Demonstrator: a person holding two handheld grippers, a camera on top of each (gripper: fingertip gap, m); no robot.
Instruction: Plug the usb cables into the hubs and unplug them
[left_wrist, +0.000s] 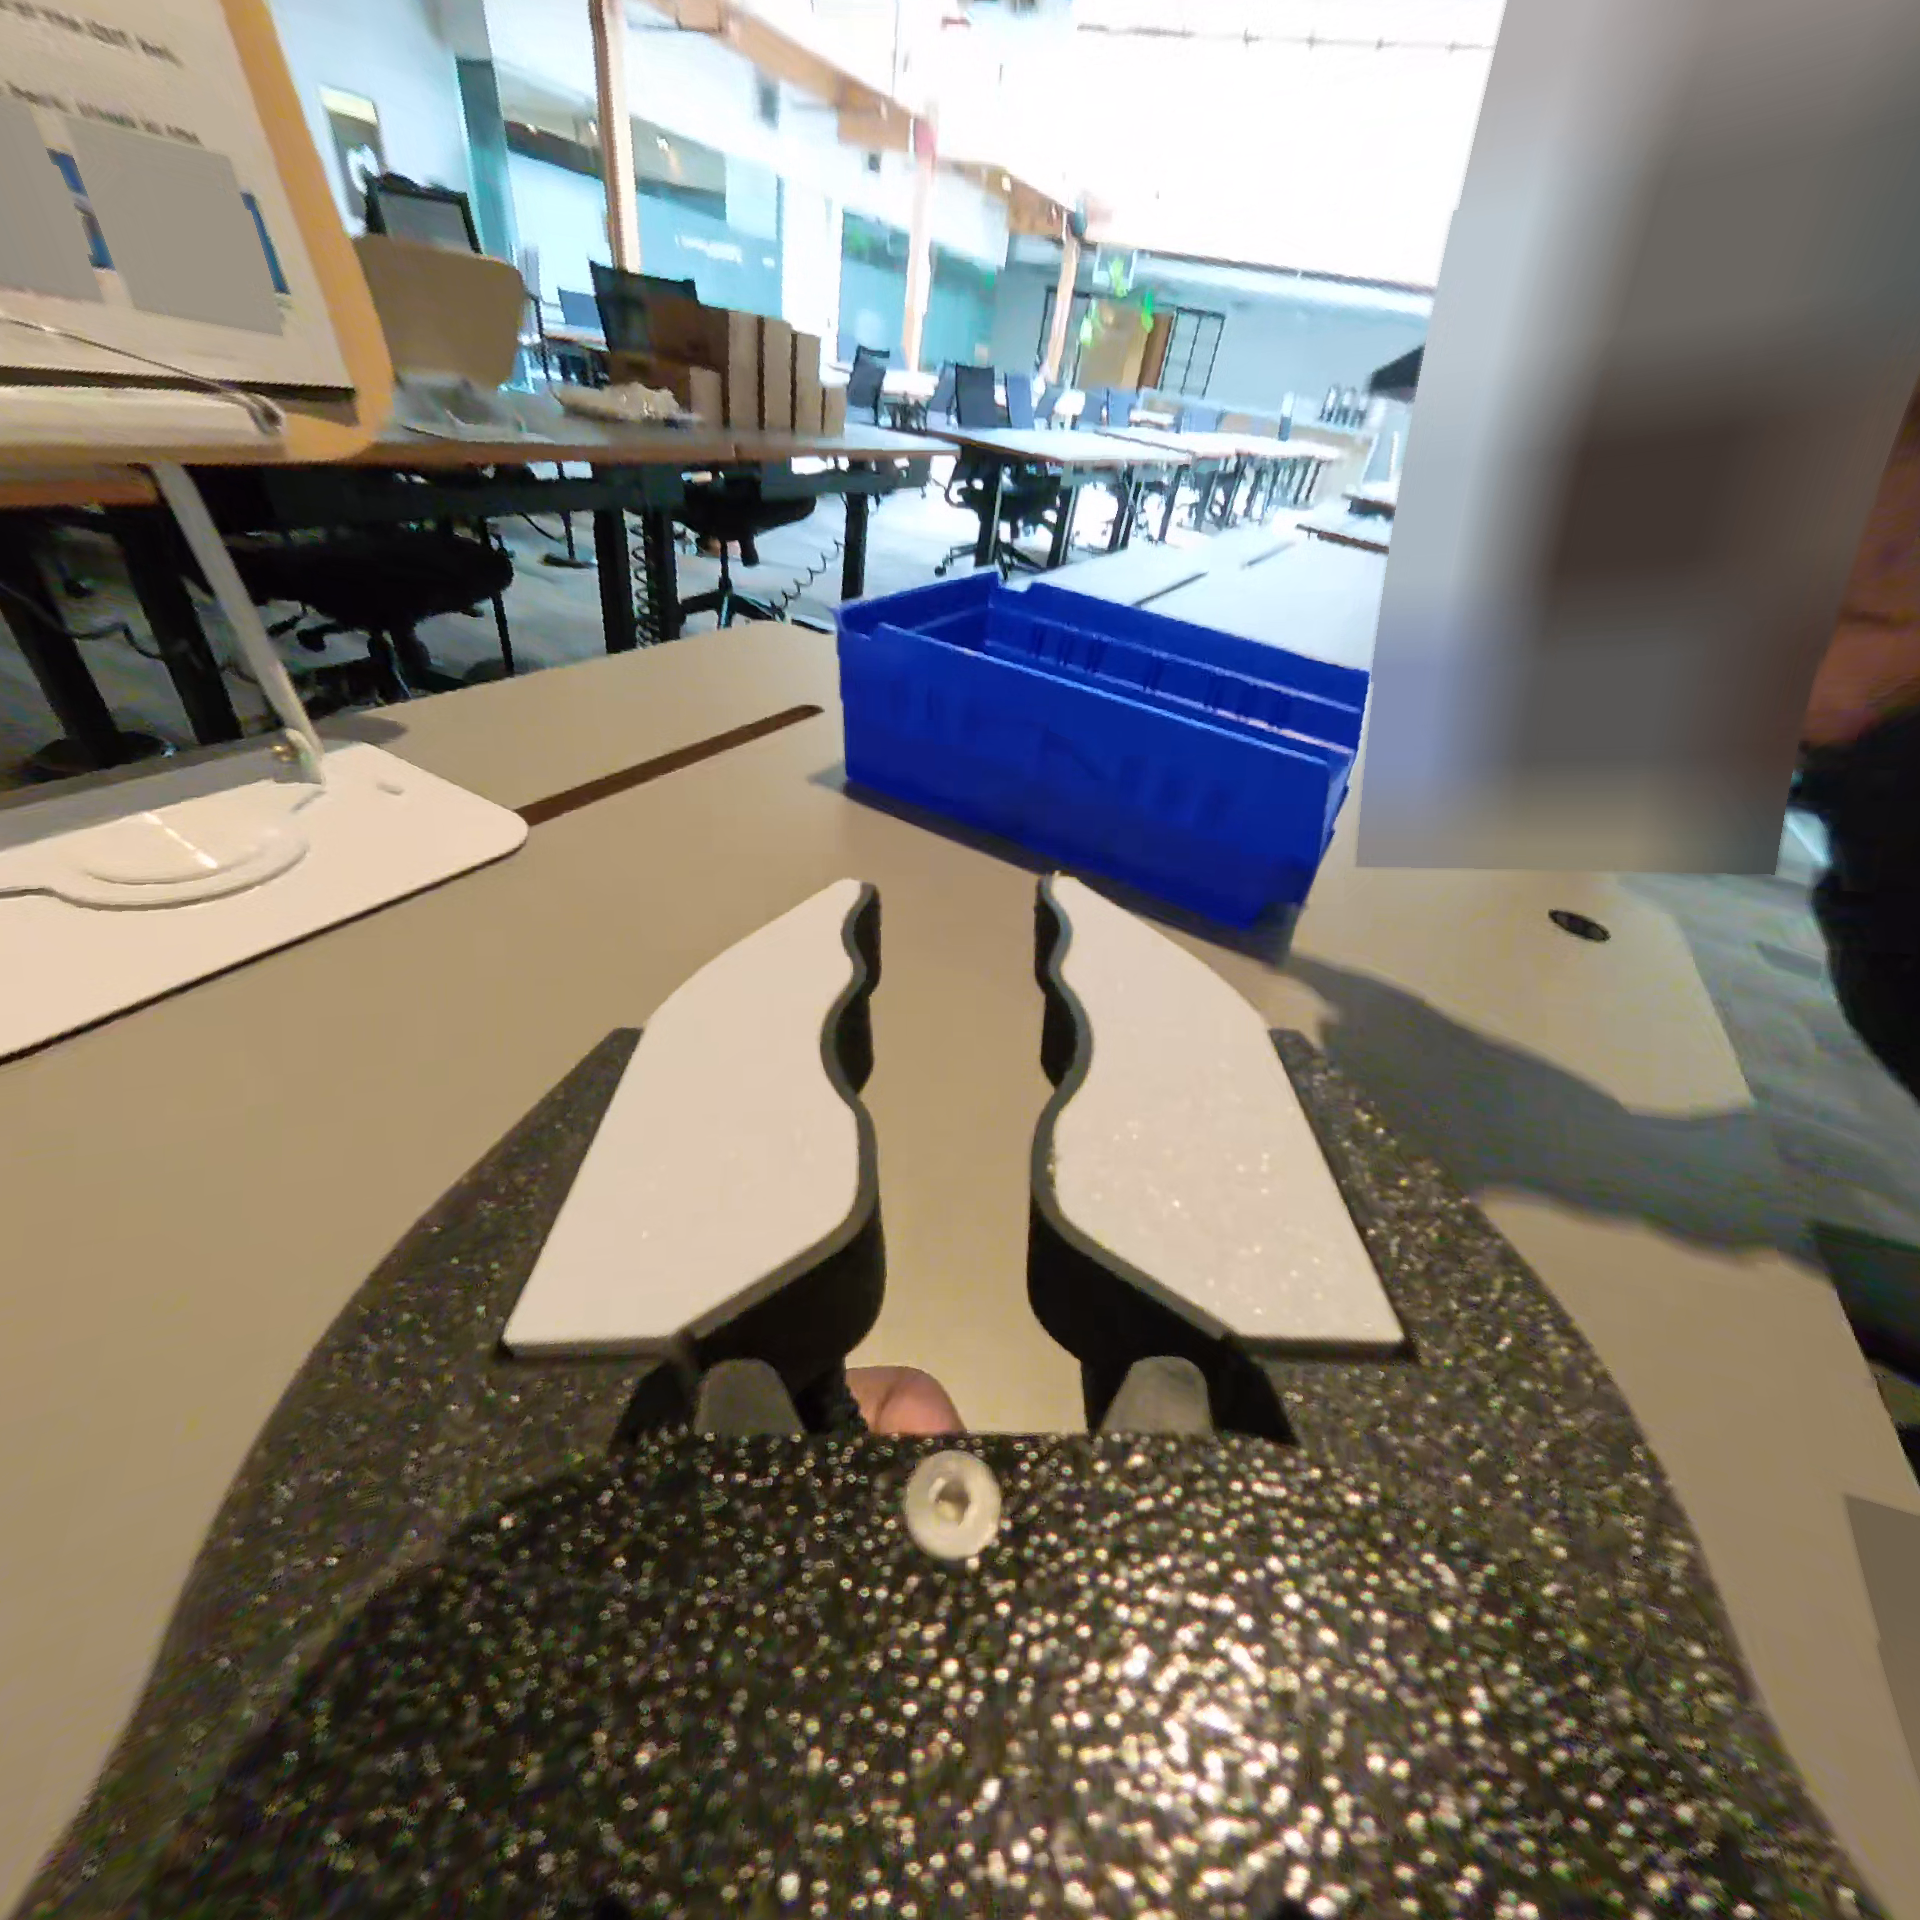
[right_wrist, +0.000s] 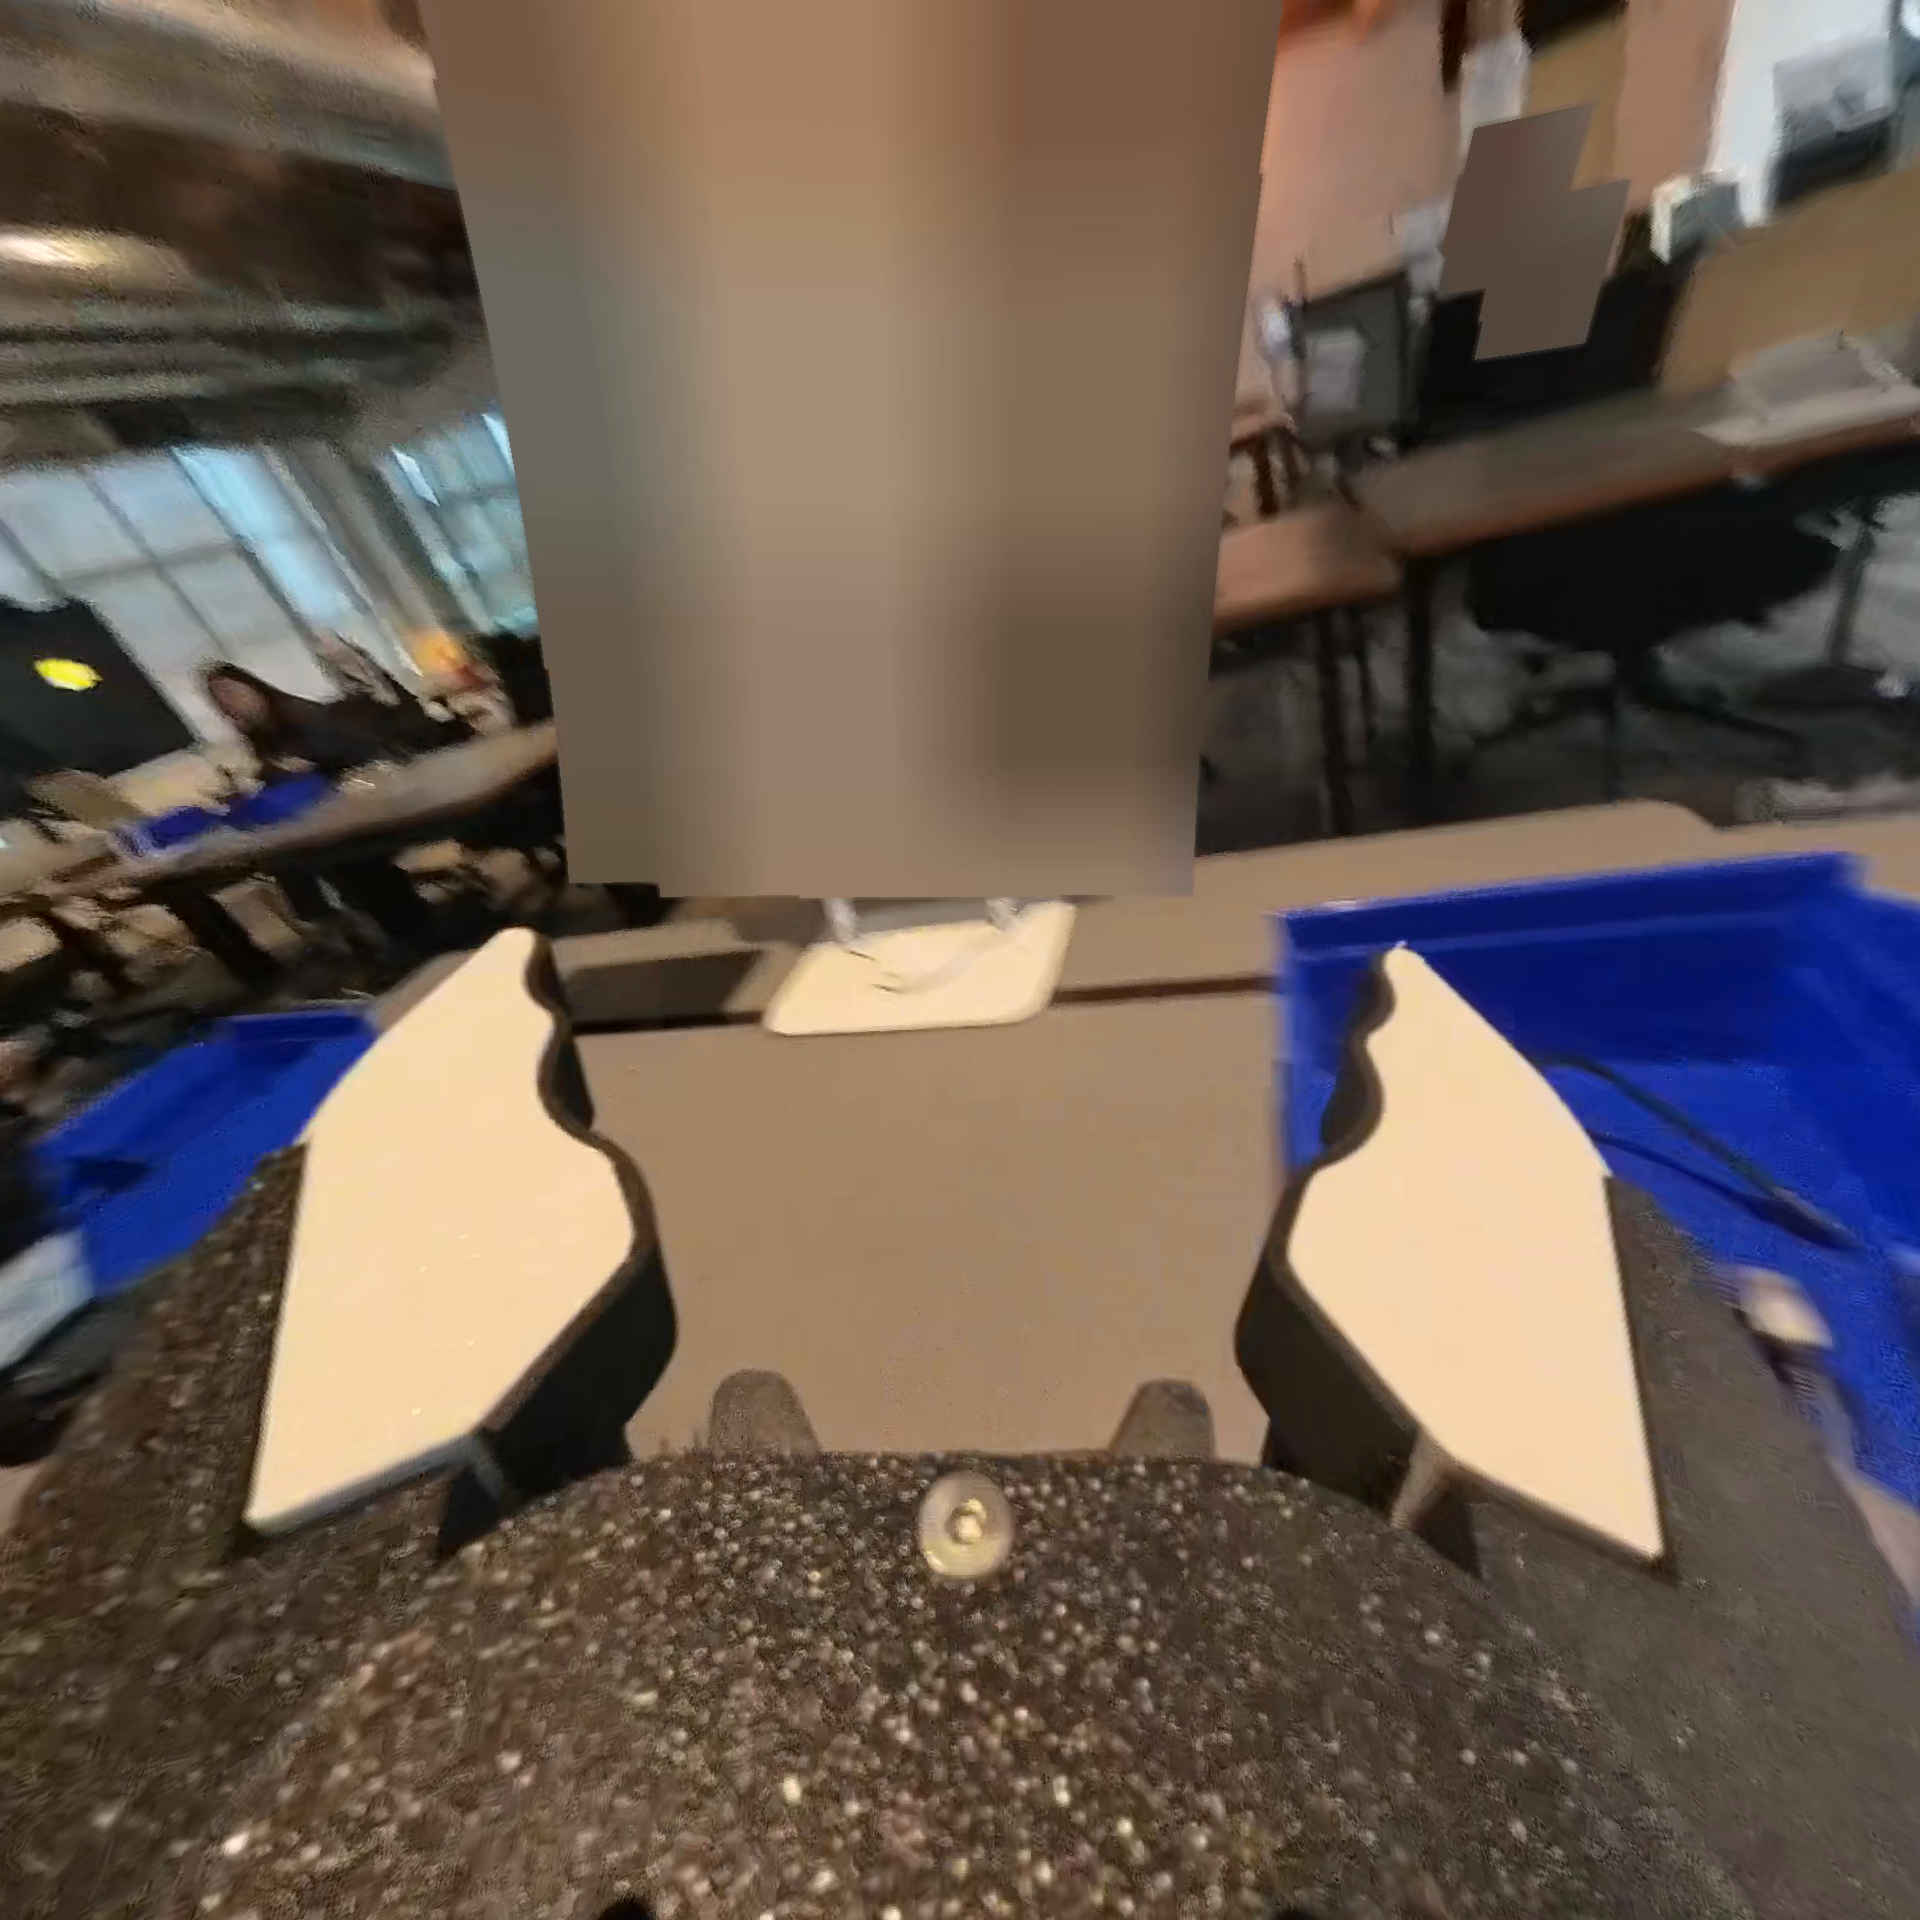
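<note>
My left gripper (left_wrist: 956, 914) hovers over a grey table (left_wrist: 312, 1143), its fingers a narrow gap apart with nothing between them. A blue bin (left_wrist: 1091, 769) stands just ahead and to its right. My right gripper (right_wrist: 961, 966) is wide open and empty over the same table (right_wrist: 935, 1195). A blue bin (right_wrist: 1621, 1049) sits at its right with a thin black cable (right_wrist: 1704, 1143) lying inside. A second blue bin (right_wrist: 177, 1122) is at its left. No hub shows clearly in either view.
A white stand base (left_wrist: 208, 842) with a clear post sits on the table at the left; it also shows in the right wrist view (right_wrist: 925, 977). A dark slot (left_wrist: 675, 764) runs across the table. A person stands at the right table edge (left_wrist: 1870, 935). Desks and chairs fill the room behind.
</note>
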